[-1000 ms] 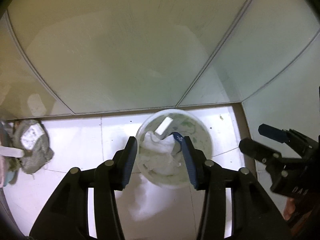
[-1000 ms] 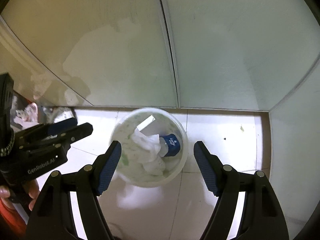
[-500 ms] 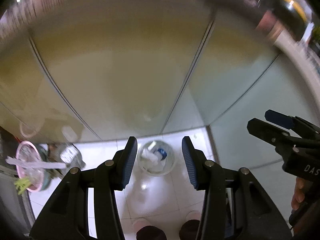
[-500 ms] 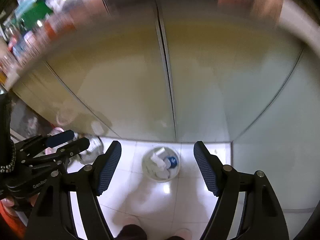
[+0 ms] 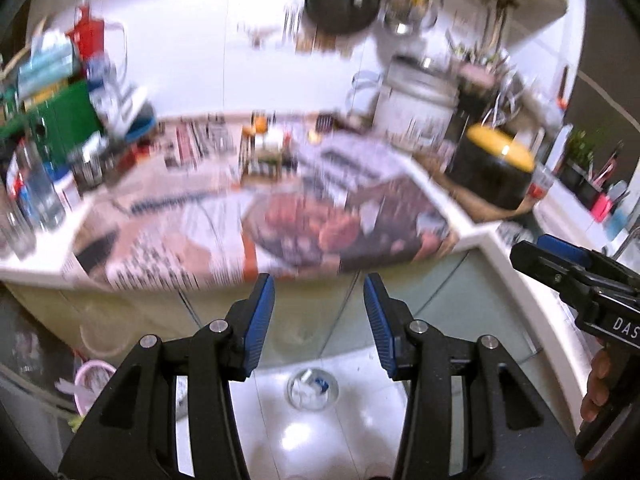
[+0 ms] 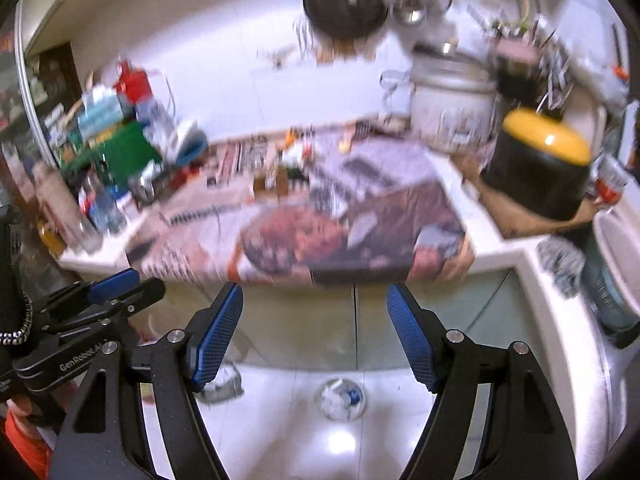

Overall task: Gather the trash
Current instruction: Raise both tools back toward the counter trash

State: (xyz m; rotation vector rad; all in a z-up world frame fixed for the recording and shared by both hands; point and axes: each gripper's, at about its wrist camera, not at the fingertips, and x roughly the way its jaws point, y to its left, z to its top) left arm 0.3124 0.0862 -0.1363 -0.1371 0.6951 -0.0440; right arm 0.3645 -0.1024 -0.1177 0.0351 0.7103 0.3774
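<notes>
Kitchen scene, seen from two gripper cameras held high and angled down over a cluttered countertop; both views are blurred. Sheets of printed newspaper cover most of the white counter and hang a little over its front edge. Along the left end stand bottles, a green box and a red container, details too smeared to read. At the right sit a white rice cooker and, nearer the corner, a black pot with a yellow lid. A dark pan and metal utensils hang on the white wall above. Pale green cabinet doors run below the counter.

Far below, on the glossy white tiled floor, stands a small round trash bin, holding crumpled white paper and a small blue-labelled item. It appears between the fingers of each gripper, well below them and untouched.

Left gripper has its blue-padded jaws apart with nothing between them. Right gripper likewise stands with jaws spread wider and empty. Each gripper shows at the edge of the other's view, side by side. A person's fingers wrap the right gripper's handle at the left view's right edge.
</notes>
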